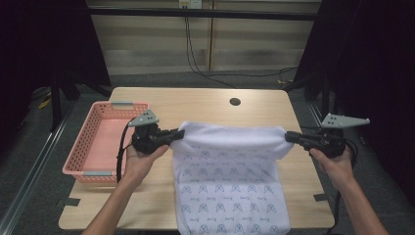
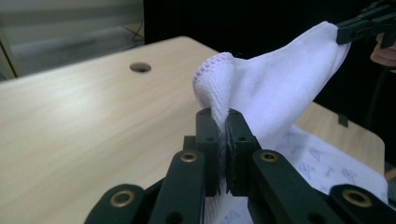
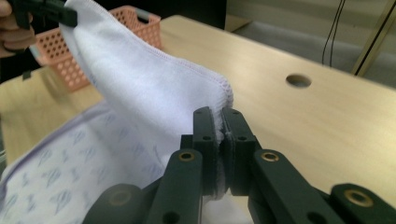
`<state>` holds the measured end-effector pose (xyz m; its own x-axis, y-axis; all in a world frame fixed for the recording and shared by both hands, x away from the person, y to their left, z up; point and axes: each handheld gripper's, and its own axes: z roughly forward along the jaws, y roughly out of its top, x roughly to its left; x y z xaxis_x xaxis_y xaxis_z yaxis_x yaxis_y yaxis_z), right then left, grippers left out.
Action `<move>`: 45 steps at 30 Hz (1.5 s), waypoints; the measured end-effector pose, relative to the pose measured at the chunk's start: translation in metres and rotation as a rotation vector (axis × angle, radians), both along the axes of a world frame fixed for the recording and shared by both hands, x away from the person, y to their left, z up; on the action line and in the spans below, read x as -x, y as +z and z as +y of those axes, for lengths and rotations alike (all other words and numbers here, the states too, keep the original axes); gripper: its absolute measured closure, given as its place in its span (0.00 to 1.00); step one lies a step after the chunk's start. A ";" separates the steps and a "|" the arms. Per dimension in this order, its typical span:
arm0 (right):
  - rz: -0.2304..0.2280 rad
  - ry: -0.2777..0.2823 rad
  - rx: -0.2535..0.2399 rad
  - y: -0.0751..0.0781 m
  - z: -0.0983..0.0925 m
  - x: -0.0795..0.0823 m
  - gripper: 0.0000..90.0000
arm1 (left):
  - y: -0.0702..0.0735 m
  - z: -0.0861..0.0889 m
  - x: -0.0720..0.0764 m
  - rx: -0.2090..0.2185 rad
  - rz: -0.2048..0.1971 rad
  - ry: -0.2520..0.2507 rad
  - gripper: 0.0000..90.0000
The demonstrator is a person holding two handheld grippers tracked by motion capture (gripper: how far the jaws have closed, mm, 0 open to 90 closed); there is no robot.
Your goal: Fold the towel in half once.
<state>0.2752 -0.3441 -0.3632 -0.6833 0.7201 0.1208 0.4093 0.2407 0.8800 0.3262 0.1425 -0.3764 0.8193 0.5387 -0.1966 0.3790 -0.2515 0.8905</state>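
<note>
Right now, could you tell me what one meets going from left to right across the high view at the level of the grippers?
pink basket → left gripper → white cloth → right gripper

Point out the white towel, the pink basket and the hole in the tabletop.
white towel (image 1: pixel 230 171), high view, on its printed middle.
pink basket (image 1: pixel 77 155), high view, on its left wall.
hole in the tabletop (image 1: pixel 235 102), high view, on its dark centre.
</note>
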 end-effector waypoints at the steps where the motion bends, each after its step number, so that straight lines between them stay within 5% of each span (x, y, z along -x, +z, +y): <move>1: 0.012 -0.001 0.004 -0.005 0.000 0.006 0.95 | -0.005 0.000 0.006 0.005 0.014 -0.001 0.96; 5: 0.062 0.010 -0.007 -0.029 -0.001 0.030 0.95 | -0.032 -0.001 0.026 0.000 0.072 -0.019 0.96; 9: 0.160 0.025 0.003 -0.063 0.006 0.049 0.95 | -0.062 -0.002 0.045 -0.017 0.135 -0.019 0.96; 15: 0.261 0.048 0.052 -0.087 0.019 0.061 0.95 | -0.087 -0.005 0.067 -0.095 0.205 -0.050 0.96; 25: 0.397 0.075 0.168 -0.122 0.034 0.063 0.95 | -0.117 -0.016 0.060 -0.192 0.274 -0.058 0.95; 33: 0.398 0.067 0.171 -0.127 0.036 0.052 0.95 | -0.121 -0.031 0.048 -0.235 0.268 -0.042 0.95; 40: 0.380 0.046 0.177 -0.128 0.033 0.047 0.95 | -0.122 -0.024 0.039 -0.244 0.279 -0.010 0.96; 45: 0.362 0.023 0.194 -0.128 0.035 0.039 0.95 | -0.123 -0.027 0.020 -0.245 0.268 0.023 0.96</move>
<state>0.2364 -0.3090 -0.4909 -0.6376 0.7384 0.2196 0.6768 0.4008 0.6175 0.3063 0.1157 -0.4991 0.7435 0.6137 -0.2657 0.5986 -0.4337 0.6735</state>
